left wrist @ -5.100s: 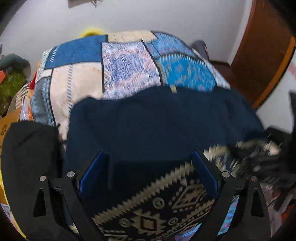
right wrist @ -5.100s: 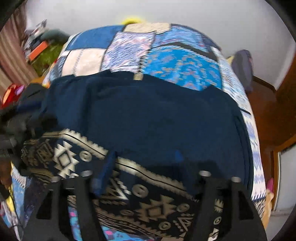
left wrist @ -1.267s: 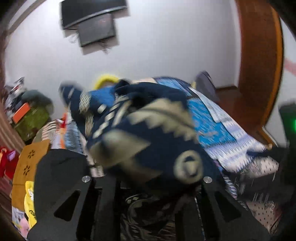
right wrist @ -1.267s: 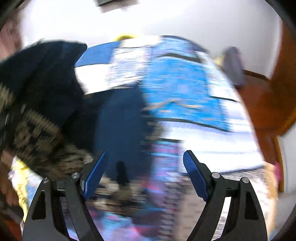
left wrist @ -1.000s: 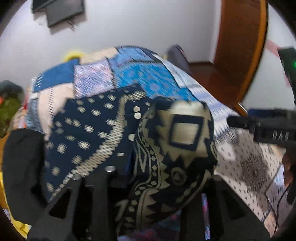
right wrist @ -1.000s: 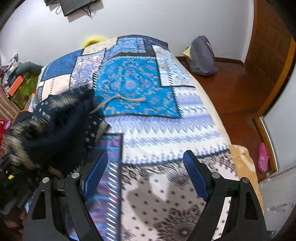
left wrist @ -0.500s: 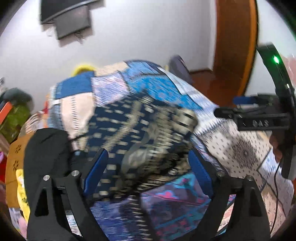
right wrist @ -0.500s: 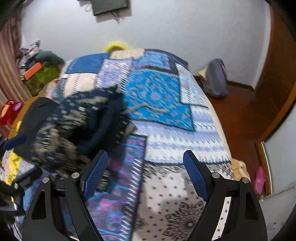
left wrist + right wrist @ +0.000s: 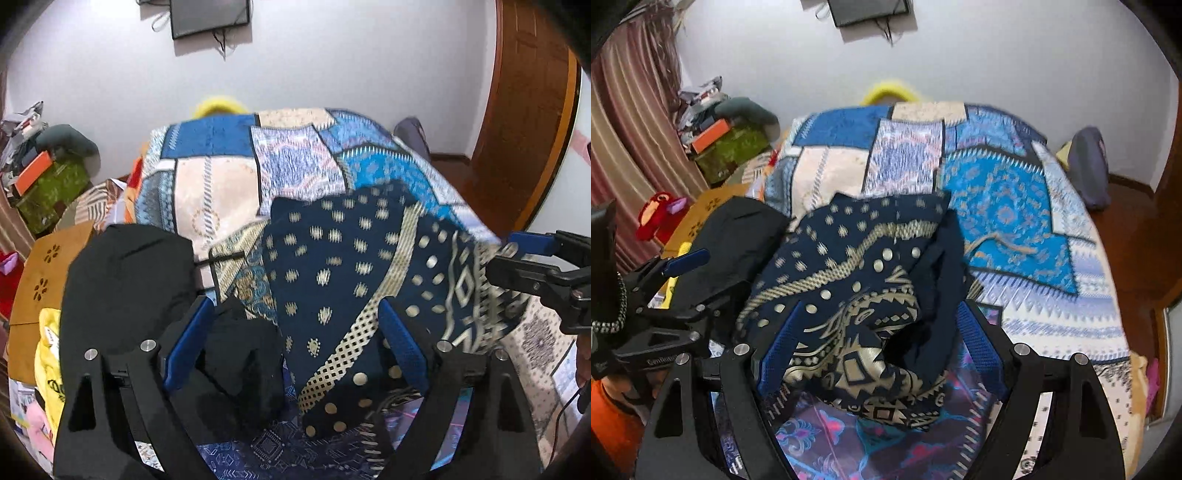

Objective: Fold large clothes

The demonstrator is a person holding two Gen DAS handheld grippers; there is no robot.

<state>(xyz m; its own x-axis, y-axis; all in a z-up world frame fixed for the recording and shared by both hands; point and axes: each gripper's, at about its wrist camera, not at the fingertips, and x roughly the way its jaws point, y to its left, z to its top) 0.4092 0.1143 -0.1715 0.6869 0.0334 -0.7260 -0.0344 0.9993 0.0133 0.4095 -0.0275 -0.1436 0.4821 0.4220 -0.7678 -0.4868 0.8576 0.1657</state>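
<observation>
A navy garment with beige dots and geometric bands (image 9: 343, 273) lies crumpled in a heap on the near part of the bed; it also shows in the right wrist view (image 9: 864, 291). My left gripper (image 9: 291, 339) is open and empty, its jaws standing apart over the heap's left edge. My right gripper (image 9: 875, 339) is open and empty, its blue pads on either side of the heap. The right gripper also shows at the right edge of the left wrist view (image 9: 535, 266), and the left gripper at the left of the right wrist view (image 9: 683, 280).
A patchwork blue bedspread (image 9: 1004, 206) covers the bed. A folded black garment (image 9: 125, 280) lies at the left, beside a tan stool (image 9: 40, 280). Clutter and a curtain (image 9: 624, 140) stand at the far left. A wooden door (image 9: 524, 110) is at the right.
The patterned garment was lifted and bunched in my left gripper a second ago; it now lies dropped in a heap on the bed, and both grippers are open over it.
</observation>
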